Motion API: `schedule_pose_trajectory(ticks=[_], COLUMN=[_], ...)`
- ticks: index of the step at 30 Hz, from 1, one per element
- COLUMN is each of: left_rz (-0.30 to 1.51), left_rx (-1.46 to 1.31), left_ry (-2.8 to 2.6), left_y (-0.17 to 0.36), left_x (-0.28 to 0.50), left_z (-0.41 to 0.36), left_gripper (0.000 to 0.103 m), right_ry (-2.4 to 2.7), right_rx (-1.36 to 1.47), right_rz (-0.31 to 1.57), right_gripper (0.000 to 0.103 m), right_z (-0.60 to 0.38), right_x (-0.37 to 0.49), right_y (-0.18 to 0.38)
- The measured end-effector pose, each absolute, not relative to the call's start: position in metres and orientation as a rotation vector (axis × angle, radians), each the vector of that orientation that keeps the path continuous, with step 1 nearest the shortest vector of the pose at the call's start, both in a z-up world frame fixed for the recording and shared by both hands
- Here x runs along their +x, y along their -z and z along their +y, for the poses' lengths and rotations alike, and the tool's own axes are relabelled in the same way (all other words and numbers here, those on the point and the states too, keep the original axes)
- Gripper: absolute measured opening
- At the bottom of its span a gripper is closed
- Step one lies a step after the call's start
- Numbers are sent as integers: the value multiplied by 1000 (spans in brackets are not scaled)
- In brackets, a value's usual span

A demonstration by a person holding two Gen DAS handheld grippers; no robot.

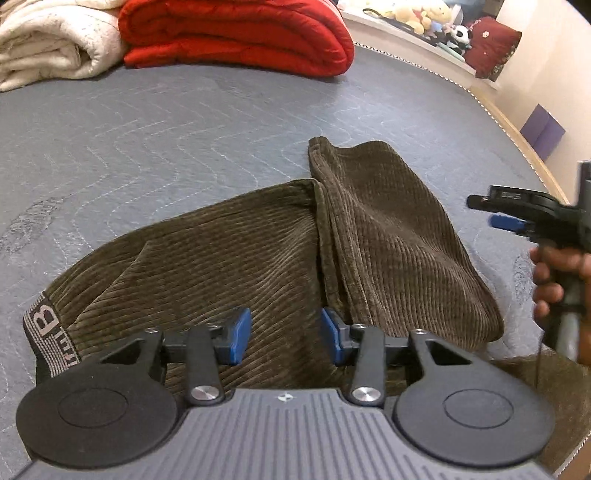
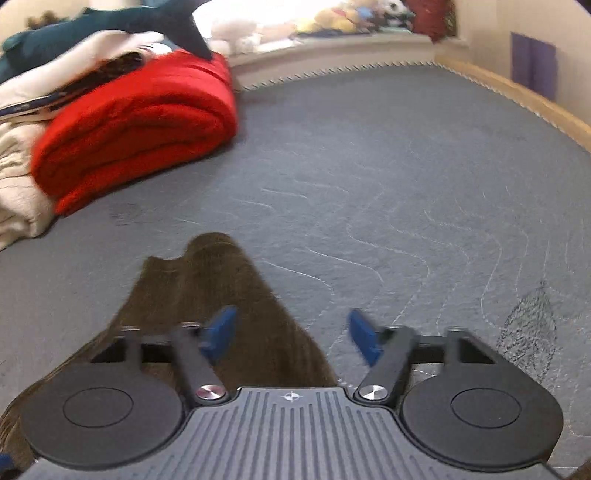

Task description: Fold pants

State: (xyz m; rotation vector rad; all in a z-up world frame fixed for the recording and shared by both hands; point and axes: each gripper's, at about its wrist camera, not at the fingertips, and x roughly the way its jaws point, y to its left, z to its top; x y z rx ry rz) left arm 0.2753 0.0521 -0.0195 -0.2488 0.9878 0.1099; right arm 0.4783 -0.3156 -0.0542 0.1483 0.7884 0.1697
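Note:
Dark olive corduroy pants [image 1: 229,258] lie on the grey quilted surface [image 1: 184,122], with the waistband [image 1: 44,332] at the left and one leg folded over to the right [image 1: 388,236]. My left gripper [image 1: 286,336] is open, hovering just above the pants' middle. My right gripper [image 2: 293,336] is open and empty above the pants' right edge [image 2: 221,295]. It also shows at the right edge of the left wrist view [image 1: 498,214], held by a hand, blurred.
A folded red blanket [image 1: 236,33] and a cream blanket [image 1: 48,44] lie at the far side. Stuffed toys [image 1: 424,14] sit on a ledge beyond. The surface's wooden edge [image 1: 524,147] runs along the right, by a wall.

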Motion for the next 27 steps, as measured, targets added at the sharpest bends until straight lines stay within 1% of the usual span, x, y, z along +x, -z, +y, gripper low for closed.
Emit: schedule_pose_trajectory(ticks=[1,4,7,10,12,14,15,16,18,22,27], left_rz=[992,1011,1021,1030,1037,1037,1036,1035,1032,1013,1004], left_rx=[-242,-240,-259,-265,-281,-294,-297,-301,-315,-345,-411], left_ry=[-111,-131,-143,-150,-154,-153,-151,-149,-147,-159,-191], left_y=[21,25,26,27,28,26,25,24,21,13,8], left_x=[276,279,281,285,288,288,288,288,289,291,292], left_z=[52,58,66,73,77,80,80,81,83,90,105], left_gripper=[46,47,47,48,48,48,48,48,48,48,48], right_ry=[-168,-176,-187,-204,-241,-263,-268,-270,-272,-357,-570], right_rx=[163,189,222,253,224,146,119,109,115,98,-93], right_rz=[805,856,898,933,937,922,914,910,876,806,715], right_gripper=[54,55,58,58,58,42,23,16,12,11,11], right_z=[-316,-316,-315,-313,-307,-297,-294,-292,-292,-273,-223], right_x=[486,505,514,520,519,516,514,512,508,485,423], right_y=[60,78,94,107,112,111,110,108,99,58,-6])
